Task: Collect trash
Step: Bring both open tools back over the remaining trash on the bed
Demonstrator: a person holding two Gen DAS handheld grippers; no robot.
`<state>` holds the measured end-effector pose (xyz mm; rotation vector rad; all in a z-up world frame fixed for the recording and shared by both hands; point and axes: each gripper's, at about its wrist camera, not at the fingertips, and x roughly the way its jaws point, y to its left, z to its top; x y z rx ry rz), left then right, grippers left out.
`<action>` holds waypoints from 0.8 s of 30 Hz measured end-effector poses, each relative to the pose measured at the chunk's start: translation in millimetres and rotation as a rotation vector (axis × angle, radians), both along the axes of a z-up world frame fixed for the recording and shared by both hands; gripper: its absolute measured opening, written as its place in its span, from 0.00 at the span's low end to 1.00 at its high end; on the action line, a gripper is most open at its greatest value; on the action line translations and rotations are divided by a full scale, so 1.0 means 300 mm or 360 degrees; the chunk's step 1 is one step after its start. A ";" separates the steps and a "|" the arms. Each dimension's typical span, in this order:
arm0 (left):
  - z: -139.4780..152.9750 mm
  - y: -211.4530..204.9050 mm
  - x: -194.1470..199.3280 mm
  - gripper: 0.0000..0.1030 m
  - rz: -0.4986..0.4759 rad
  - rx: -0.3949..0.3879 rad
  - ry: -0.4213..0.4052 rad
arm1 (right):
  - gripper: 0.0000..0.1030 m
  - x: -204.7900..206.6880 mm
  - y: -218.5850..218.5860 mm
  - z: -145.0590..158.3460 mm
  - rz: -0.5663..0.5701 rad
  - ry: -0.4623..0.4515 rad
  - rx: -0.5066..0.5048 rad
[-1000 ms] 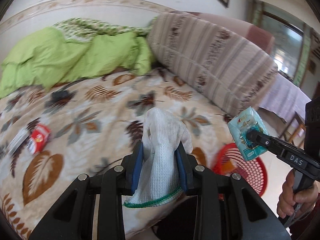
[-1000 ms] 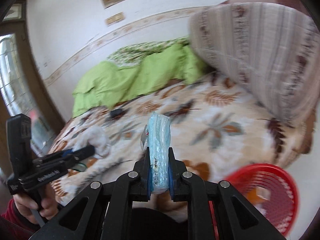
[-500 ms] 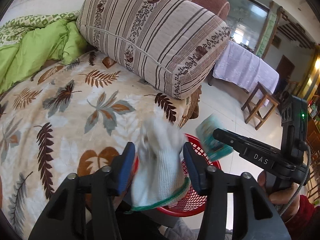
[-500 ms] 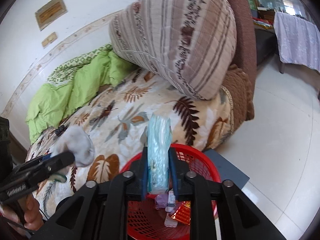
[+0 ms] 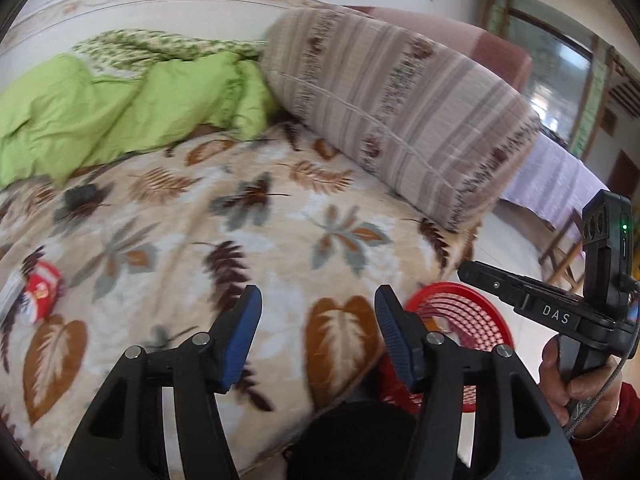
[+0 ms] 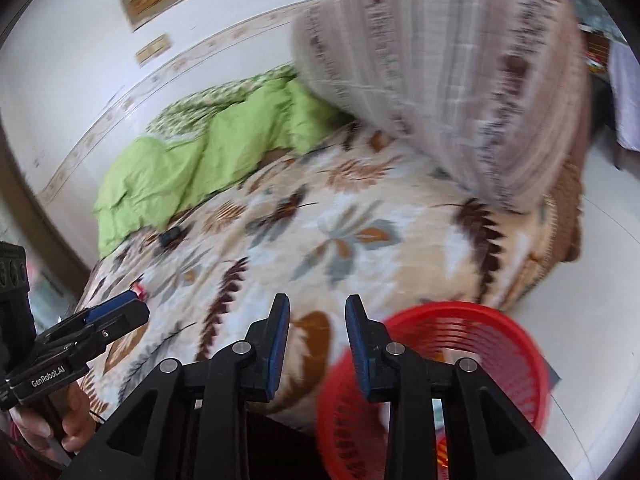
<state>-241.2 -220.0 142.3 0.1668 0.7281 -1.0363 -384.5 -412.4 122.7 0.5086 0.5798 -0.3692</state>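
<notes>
My left gripper (image 5: 318, 300) hangs over the near edge of the leaf-print bed (image 5: 224, 216); its jaws are opening with nothing between them. My right gripper (image 6: 316, 312) also has opening, empty jaws, and it shows from the side as a black gripper (image 5: 472, 272) at the right of the left wrist view. A red mesh basket (image 6: 492, 344) stands on the floor beside the bed, just right of both grippers (image 5: 476, 312). A red packet (image 5: 42, 296) and a pale wrapper (image 5: 10, 294) lie on the bed at the far left. The left gripper (image 6: 128, 306) appears at the left of the right wrist view.
A big striped bolster (image 5: 400, 120) lies across the right end of the bed and a green quilt (image 5: 120, 108) is bunched at the back. A small dark object (image 5: 82, 194) rests on the blanket. A cloth-covered table (image 5: 552, 176) and stool stand to the right.
Both grippers swung over the red basket and back toward the bed. The white glove has left the left jaws and the blue packet the right jaws; both pairs now stand apart and empty.
</notes>
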 end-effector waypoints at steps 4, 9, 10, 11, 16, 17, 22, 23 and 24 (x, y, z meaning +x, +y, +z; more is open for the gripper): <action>-0.007 0.156 0.123 0.58 0.0193 0.0009 -0.0022 | 0.30 0.196 0.119 -0.001 0.0210 0.0026 -0.0005; -0.028 0.385 0.301 0.58 0.0463 0.0016 -0.0012 | 0.35 0.410 0.284 -0.018 0.0430 0.0063 -0.0043; -0.034 0.441 0.344 0.58 0.0527 0.0020 -0.0004 | 0.35 0.449 0.313 -0.025 0.0469 0.0069 -0.0034; -0.040 0.485 0.377 0.58 0.0574 0.0024 0.0001 | 0.36 0.499 0.352 -0.037 0.0520 0.0082 -0.0024; -0.064 0.718 0.560 0.64 0.0824 0.0031 0.0036 | 0.36 0.677 0.488 -0.094 0.0676 0.0128 -0.0035; -0.072 0.766 0.609 0.65 0.0878 0.0039 0.0053 | 0.36 0.719 0.519 -0.114 0.0711 0.0137 -0.0055; -0.131 0.885 0.832 0.65 0.1020 0.0103 0.0172 | 0.36 0.793 0.561 -0.191 0.0776 0.0138 -0.0046; -0.153 0.885 0.887 0.65 0.1020 0.0120 0.0215 | 0.36 0.797 0.558 -0.211 0.0773 0.0162 -0.0074; -0.171 0.883 0.930 0.65 0.1022 0.0136 0.0245 | 0.36 0.806 0.547 -0.222 0.0751 0.0189 -0.0047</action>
